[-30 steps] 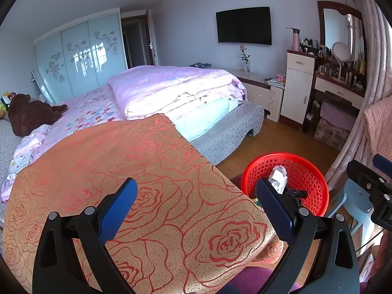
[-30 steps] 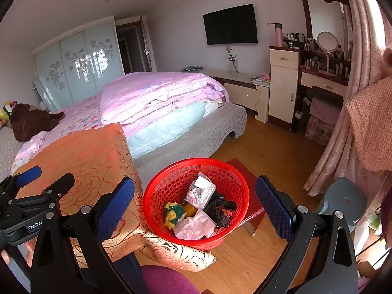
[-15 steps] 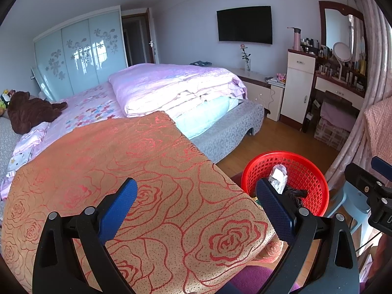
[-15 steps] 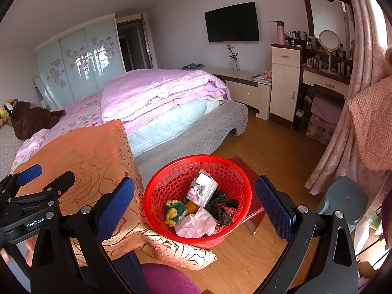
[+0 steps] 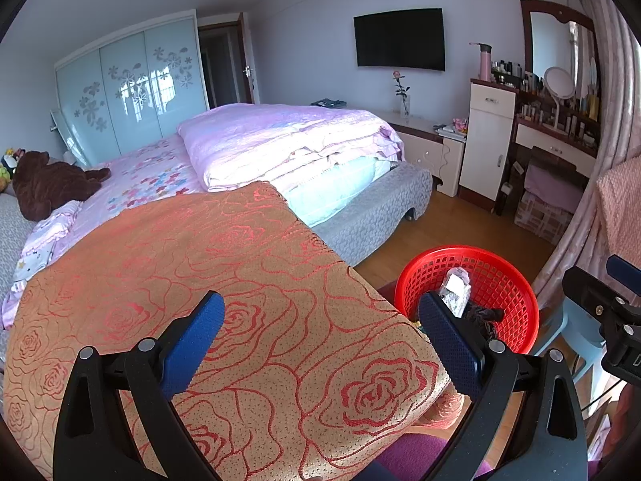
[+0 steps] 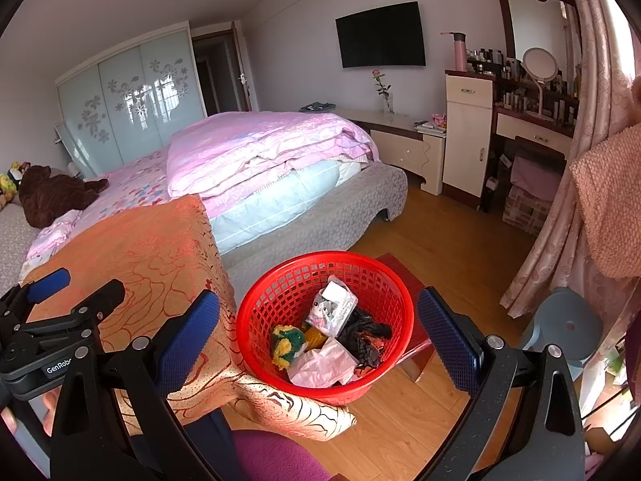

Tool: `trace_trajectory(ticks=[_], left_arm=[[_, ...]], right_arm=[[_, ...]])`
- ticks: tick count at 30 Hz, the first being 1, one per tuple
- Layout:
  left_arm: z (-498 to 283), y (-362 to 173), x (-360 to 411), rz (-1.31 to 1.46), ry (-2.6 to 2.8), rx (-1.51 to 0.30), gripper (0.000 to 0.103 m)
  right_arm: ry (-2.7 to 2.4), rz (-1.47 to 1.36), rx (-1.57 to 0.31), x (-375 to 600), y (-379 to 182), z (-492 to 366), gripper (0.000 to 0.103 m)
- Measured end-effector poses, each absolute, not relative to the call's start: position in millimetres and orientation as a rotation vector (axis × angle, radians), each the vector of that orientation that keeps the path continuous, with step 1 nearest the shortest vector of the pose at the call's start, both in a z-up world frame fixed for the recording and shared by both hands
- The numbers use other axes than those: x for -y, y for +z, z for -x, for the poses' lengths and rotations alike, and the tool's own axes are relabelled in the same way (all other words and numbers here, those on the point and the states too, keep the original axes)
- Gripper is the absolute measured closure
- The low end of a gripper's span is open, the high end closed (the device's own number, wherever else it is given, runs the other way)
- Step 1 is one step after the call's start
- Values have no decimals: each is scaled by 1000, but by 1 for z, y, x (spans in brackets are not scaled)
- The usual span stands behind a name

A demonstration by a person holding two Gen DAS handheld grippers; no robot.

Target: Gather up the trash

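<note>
Orange cloth with a red rose pattern (image 5: 224,292) covers the counter and fills the near half of the left wrist view, where the left claw (image 5: 320,340) hangs over it with its blue pads spread wide and nothing between them. To the right of the counter, lower down, sits the red plastic basket (image 5: 508,276), with a clear printed wrapper (image 5: 454,290) standing up inside it just past the right pad. The bed with a folded pink quilt (image 5: 280,140) lies beyond, and a dressing table (image 5: 561,136) stands at the far right. In the right wrist view the right claw (image 6: 318,344) is likewise wide apart and holds nothing, the red plastic basket (image 6: 280,292) framed between its pads. The basket holds the clear printed wrapper (image 6: 332,308), a crumpled black bag (image 6: 362,342), a pale pink crumpled bag (image 6: 320,364) and a yellow-green lump (image 6: 286,340). The basket touches the hanging corner of the orange cloth (image 6: 160,256); the left claw's body (image 6: 52,340) shows at the near left.
</note>
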State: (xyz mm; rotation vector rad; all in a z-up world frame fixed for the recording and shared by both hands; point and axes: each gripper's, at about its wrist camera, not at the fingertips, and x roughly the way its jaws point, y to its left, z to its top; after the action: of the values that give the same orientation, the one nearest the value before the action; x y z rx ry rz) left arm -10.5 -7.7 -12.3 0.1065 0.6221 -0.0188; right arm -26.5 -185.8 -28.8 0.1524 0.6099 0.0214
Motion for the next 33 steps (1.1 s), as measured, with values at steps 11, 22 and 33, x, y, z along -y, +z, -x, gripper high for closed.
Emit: trace_trajectory(ticks=[11,22,33], left_arm=[[13,-18,6,-97,-29,-631,9],[12,-19,12,-115,-45,-630,9],[11,-17,15,-132,-49,-619,9]], right_arm=[[23,-153,-610,185,-29,27,7],[23,-155,-614,183,-30,27,7],[24,-158,-623,176,-37,31,7]])
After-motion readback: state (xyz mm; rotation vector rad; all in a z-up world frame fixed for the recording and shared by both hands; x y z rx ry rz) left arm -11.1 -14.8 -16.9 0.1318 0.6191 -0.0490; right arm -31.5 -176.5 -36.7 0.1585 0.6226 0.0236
